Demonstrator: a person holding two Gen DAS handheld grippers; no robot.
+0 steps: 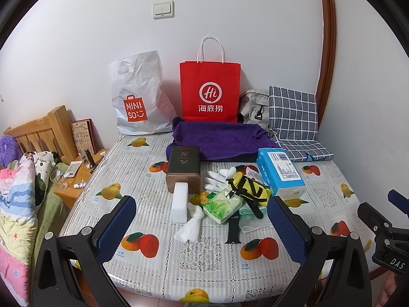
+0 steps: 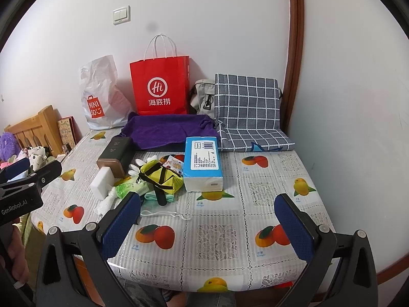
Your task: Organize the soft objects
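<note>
A pile of small things lies mid-table: a yellow pouch with black straps [image 1: 251, 188] [image 2: 163, 176], a green tissue pack [image 1: 222, 204] [image 2: 131, 188], white gloves [image 1: 217, 177], a blue tissue pack [image 1: 280, 174] [image 2: 203, 162], a white sponge block [image 1: 180, 200] [image 2: 102, 181], and a face mask [image 2: 159, 206]. A purple towel [image 1: 219, 139] [image 2: 168, 130] lies behind. My left gripper [image 1: 202, 217] is open and empty, just short of the pile. My right gripper [image 2: 208, 217] is open and empty over the front right of the table.
A brown tin box [image 1: 184, 168], a red paper bag [image 1: 209, 89], a white Miniso bag [image 1: 139, 97], a grey bag [image 2: 203, 97] and a checked cushion [image 1: 294, 120] [image 2: 248, 112] stand along the back wall. A black watch strap [image 1: 234, 229] lies near the front. A bed and nightstand [image 1: 74, 179] are left.
</note>
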